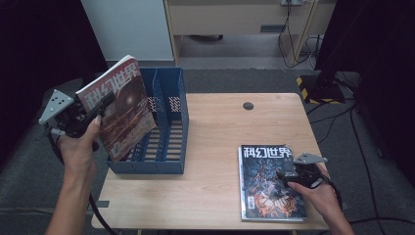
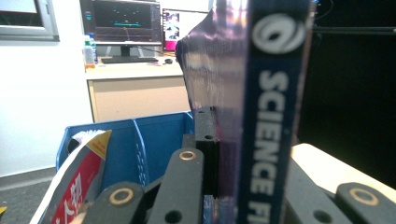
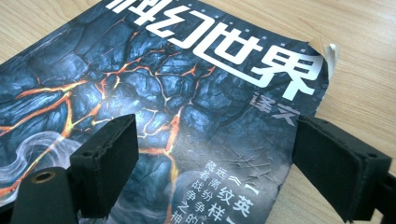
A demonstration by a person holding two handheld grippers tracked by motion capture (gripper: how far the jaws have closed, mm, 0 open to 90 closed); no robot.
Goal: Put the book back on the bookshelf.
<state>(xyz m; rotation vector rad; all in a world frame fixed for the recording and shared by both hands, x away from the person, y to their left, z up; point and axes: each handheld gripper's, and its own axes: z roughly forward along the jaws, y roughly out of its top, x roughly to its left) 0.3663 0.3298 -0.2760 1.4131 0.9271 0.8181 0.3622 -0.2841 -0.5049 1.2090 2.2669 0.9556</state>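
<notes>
While the left gripper clamps the upright magazine, lower it spine-first into the blue file rack at centre-left; right gripper gapes wide.

Spine lettering cropped below

A wooden desk stands on grey carpet, with cables trailing right and monitors behind.

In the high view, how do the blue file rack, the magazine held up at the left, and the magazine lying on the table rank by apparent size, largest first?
1. Blue file rack, clearly largest.
2. and 3. The held magazine and the flat magazine look about alike. The held one is tilted and raised toward the camera, so I would not rank them.
</notes>
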